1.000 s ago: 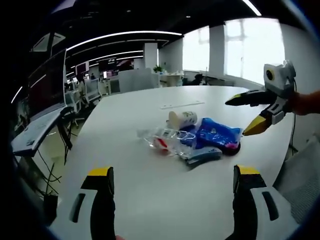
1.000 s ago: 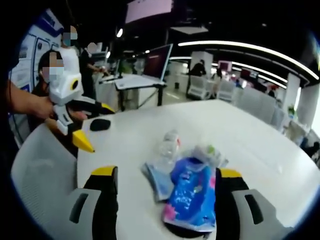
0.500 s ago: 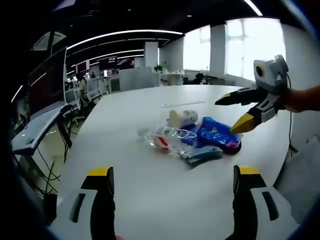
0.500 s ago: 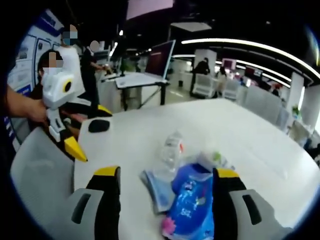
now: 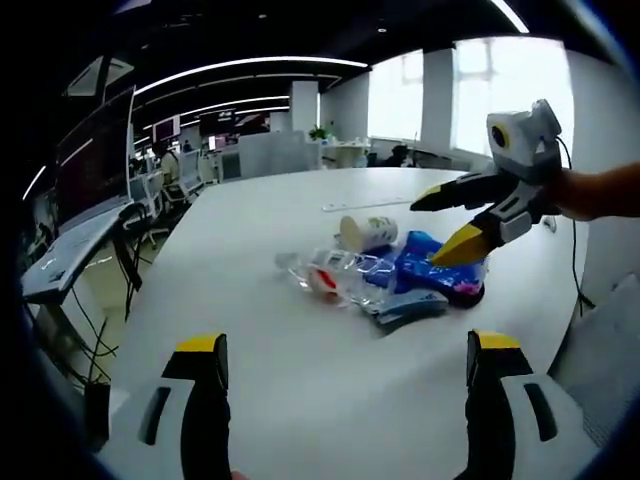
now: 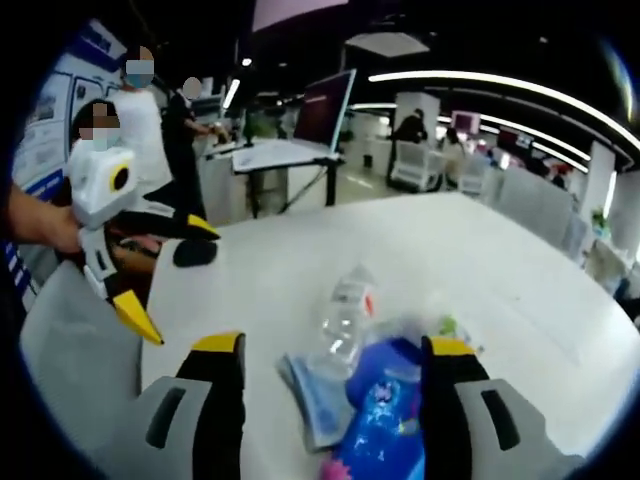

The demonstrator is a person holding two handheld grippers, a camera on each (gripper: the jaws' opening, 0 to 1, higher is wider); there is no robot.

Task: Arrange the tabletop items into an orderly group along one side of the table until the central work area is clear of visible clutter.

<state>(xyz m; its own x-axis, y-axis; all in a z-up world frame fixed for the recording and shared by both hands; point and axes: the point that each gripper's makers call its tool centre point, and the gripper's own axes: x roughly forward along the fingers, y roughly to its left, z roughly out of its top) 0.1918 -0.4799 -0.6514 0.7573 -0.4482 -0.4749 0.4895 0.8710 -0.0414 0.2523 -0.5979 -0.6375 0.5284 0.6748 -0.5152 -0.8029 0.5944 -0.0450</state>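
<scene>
A small pile lies mid-table on the white table (image 5: 300,400): a paper cup (image 5: 365,232) on its side, a clear plastic bottle (image 5: 330,275) with a red label, a blue packet (image 5: 430,265) and a pale blue pack (image 5: 405,305). My left gripper (image 5: 347,345) is open, well short of the pile. My right gripper (image 5: 432,230) hovers open just over the blue packet. In the right gripper view, my right gripper (image 6: 332,347) frames the blue packet (image 6: 385,420), with the bottle (image 6: 345,305) and the pale blue pack (image 6: 310,385) just ahead. The left gripper (image 6: 172,275) shows open at the left.
A thin white strip (image 5: 365,207) lies on the far part of the table. A black mouse-like object (image 6: 195,252) sits near the table edge. A grey chair (image 6: 70,340) stands by that edge. Desks, monitors and people lie beyond.
My right gripper has moved in toward the pile and now hangs over the blue packet. The left gripper has stayed about where it was. Nothing has been picked up.
</scene>
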